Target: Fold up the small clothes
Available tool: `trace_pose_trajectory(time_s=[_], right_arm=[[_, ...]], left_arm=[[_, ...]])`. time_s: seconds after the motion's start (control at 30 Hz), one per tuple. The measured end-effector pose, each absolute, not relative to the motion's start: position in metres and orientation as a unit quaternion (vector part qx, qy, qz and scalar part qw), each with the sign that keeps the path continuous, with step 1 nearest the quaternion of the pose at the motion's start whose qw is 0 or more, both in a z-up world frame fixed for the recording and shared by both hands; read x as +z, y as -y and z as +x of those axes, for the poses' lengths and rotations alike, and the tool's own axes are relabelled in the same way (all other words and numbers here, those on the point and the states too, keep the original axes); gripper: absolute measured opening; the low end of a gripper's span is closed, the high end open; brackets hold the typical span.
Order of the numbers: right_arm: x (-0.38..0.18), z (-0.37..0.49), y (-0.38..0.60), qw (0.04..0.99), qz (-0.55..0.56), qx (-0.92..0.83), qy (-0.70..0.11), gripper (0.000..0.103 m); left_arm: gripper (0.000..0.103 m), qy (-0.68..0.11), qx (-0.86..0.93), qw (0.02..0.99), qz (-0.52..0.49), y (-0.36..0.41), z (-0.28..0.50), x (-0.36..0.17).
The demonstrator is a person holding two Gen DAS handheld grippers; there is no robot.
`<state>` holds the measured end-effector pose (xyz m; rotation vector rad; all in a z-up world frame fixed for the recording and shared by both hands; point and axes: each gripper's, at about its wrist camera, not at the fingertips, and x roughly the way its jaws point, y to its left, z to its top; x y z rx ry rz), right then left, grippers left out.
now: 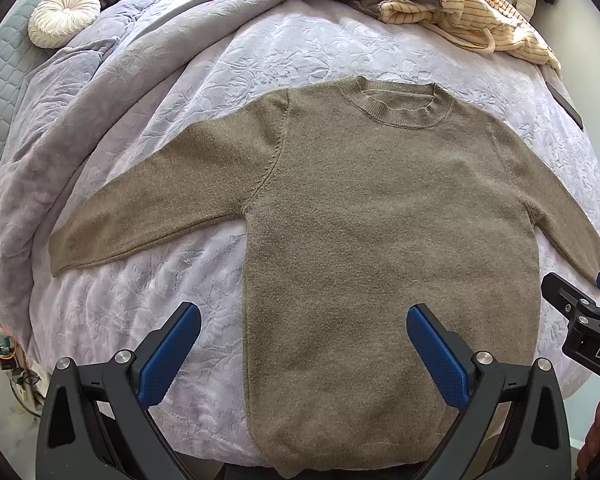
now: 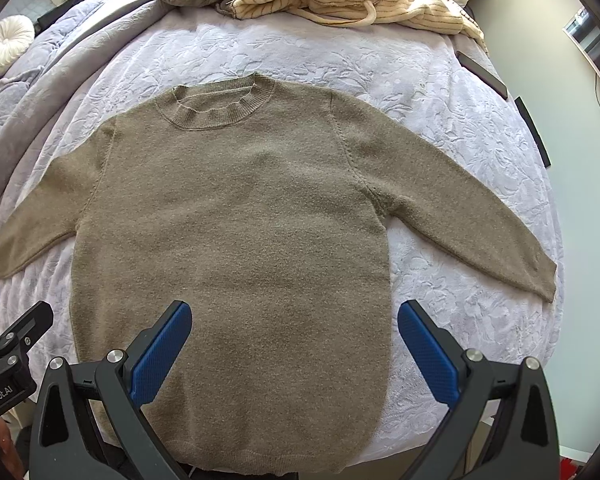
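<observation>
- The olive-brown knitted crew-neck sweater (image 1: 380, 208) lies flat, face up, on the pale lavender embossed bedspread (image 1: 228, 64), collar toward twelve o'clock, hem toward six, both sleeves angled out and down.
- The left gripper (image 1: 304, 344) hovers over the hem's left edge with its blue-padded jaws spread wide and holding nothing; the right gripper (image 2: 294, 340) hangs over the hem's right side, likewise wide open and empty.
- The fold hasn't started, I'd say; the sleeves look like the first job.
- To do it well, I'd take the left sleeve (image 1: 140, 216), out at nine o'clock, near its cuff, pinch only that layer, and carry it across the chest so it lies straight.
- Same for the right sleeve (image 2: 460, 216), out at three o'clock.
- Soft knit stretches and drags, so lift rather than slide.
- A heap of grey and cream striped clothes (image 2: 324, 0) sits at twelve o'clock, well apart, and a round white pleated cushion (image 1: 62, 16) at ten.
</observation>
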<state>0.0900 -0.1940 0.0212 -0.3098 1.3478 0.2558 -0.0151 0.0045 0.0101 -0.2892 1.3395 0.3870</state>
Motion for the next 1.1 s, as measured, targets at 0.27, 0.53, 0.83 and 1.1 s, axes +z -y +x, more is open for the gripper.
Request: trace_pose_trajectory(time_s=[0.27, 0.53, 0.83, 1.1], right_arm=[[0.022, 0.089, 0.194, 0.763, -0.142, 0.118, -0.619, 0.102], [0.022, 0.088, 0.194, 0.764, -0.145, 0.117, -0.618, 0.103], [0.02, 0.088, 0.194, 0.762, -0.145, 0.118, -0.62, 0.103], [0.013, 0.091, 0.189, 0.757, -0.149, 0.12, -0.625, 0.102]], left_arm=[[0.103, -0.615, 0.177, 0.757, -0.133, -0.004, -0.015, 0.01], [0.103, -0.616, 0.178, 0.756, -0.132, -0.004, -0.019, 0.007], [0.103, -0.618, 0.178, 0.754, -0.132, -0.006, -0.021, 0.003], [0.103, -0.623, 0.181, 0.749, -0.134, -0.01, -0.019, -0.002]])
